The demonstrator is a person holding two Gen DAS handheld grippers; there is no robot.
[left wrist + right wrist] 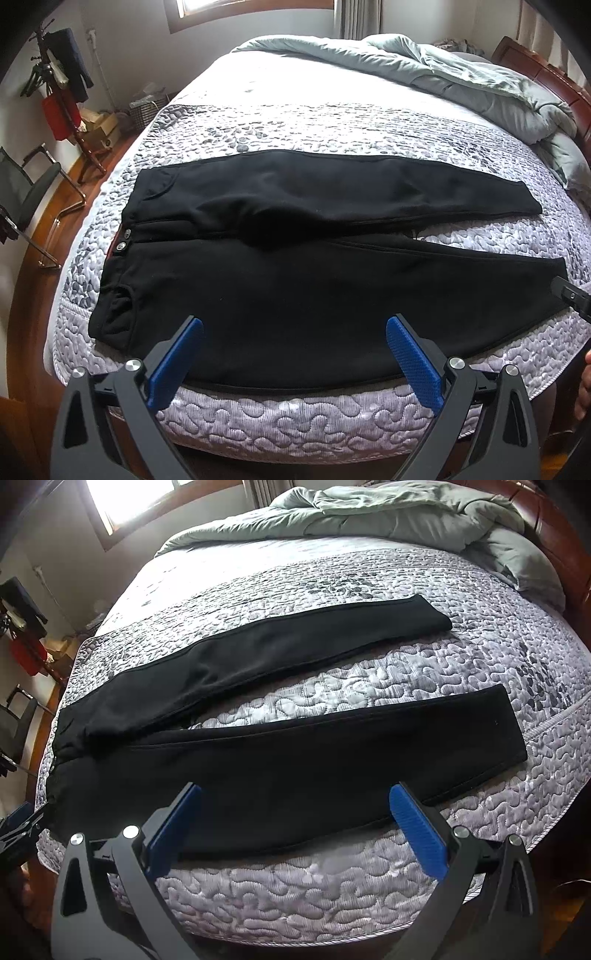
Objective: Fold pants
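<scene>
Black pants (295,280) lie flat on the quilted bed, waistband to the left, both legs spread apart toward the right. In the right wrist view the pants (295,760) show the near leg in front and the far leg behind. My left gripper (293,325) is open and empty, hovering above the near edge of the pants by the hip. My right gripper (295,794) is open and empty, above the near leg's lower edge. The right gripper also shows at the right edge of the left wrist view (570,295).
The grey patterned quilt (295,417) covers the bed. A green-grey duvet (461,70) is bunched at the far right by the wooden headboard (535,62). A chair (26,192), coat rack (62,92) and boxes stand on the floor to the left.
</scene>
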